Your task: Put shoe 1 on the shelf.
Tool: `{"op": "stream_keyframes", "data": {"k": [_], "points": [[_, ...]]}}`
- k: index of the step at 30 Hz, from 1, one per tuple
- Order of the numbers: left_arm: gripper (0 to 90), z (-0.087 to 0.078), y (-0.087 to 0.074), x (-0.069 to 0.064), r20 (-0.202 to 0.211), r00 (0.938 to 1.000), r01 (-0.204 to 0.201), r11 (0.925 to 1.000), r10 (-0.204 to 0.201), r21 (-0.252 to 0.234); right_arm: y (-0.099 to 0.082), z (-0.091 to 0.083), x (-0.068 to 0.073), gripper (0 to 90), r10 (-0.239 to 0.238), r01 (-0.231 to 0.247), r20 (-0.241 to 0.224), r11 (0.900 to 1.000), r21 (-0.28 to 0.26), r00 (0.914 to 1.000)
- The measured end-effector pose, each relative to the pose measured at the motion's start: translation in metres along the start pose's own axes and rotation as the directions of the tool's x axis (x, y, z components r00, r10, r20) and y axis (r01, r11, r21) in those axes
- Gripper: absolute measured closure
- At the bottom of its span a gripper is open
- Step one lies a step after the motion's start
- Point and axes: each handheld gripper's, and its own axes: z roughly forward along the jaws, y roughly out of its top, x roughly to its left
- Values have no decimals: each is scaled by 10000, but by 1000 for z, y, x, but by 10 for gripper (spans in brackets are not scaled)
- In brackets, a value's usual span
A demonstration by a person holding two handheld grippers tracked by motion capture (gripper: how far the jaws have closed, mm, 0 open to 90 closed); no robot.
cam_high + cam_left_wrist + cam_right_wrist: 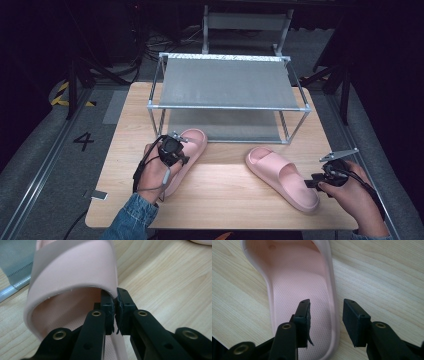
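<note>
Jaws of the left gripper (116, 312) are clamped on the edge of the strap of a pink slide sandal, the left sandal (75, 272), where strap meets sole. From above, this gripper (171, 150) sits left of centre in the frame, over the sandal (192, 142), which lies on the wooden surface (225, 195) just in front of a metal shoe rack (227, 82).

Jaws of the right gripper (325, 322) stand apart, straddling the side rim at the heel of the right sandal (299, 290): one jaw hangs over the dotted footbed, the other outside the rim above the wood, neither pressing on it. In the high view this gripper (320, 181) is at lower right, at the heel of that sandal (280, 175), which lies diagonally, well apart from the first.
</note>
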Motion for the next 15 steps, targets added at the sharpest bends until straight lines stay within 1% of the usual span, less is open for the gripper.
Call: {"op": "stream_keyframes", "data": {"k": [1, 2, 3, 4, 5, 6, 7, 9, 12, 14, 15], "points": [[852, -3, 1, 1, 68, 10000, -10, 10000, 10, 66, 0, 0, 0, 589, 23, -23, 0, 10000, -39, 10000], [851, -3, 1, 1, 68, 10000, -10, 10000, 10, 66, 0, -1, -1, 589, 47, -47, -13, 10000, -21, 10000], [850, -10, 2, 3, 212, 9998, 63, 9999, -64, 83, -1, -1, -2, 589, 12, -12, 25, 10000, -27, 10000], [851, -10, 2, 3, 212, 9998, 63, 9999, -64, 83, -1, -1, -2, 589, 12, -12, 25, 10000, -27, 10000], [851, -18, 3, 2, 197, 9998, 26, 9999, -29, 163, -1, -2, -4, 589, 72, -71, 65, 9999, -83, 10000], [851, -18, 3, 2, 197, 9998, 26, 9999, -29, 163, -1, -2, -4, 589, 72, -71, 65, 9999, -83, 10000], [851, -23, 4, 2, 149, 9999, -68, 9997, 65, 226, -2, -3, -5, 588, 115, -113, 114, 9999, -114, 9999], [851, -29, 5, 1, 177, 9998, -131, 9996, 126, 265, -2, -4, -5, 589, 136, -135, 105, 9998, -112, 9999], [851, -43, 8, 2, 418, 9990, -169, 9998, 164, 122, -2, -3, -5, 585, 115, -114, 92, 9999, -97, 9999], [851, -49, 10, 1, 401, 9990, -213, 9997, 207, 156, -2, -3, -6, 583, 81, -80, 99, 9999, -74, 9999], [851, -53, 12, 0, 374, 9988, -333, 9992, 325, 208, -2, -3, -6, 582, 124, -123, 109, 9999, -103, 9999]]}}
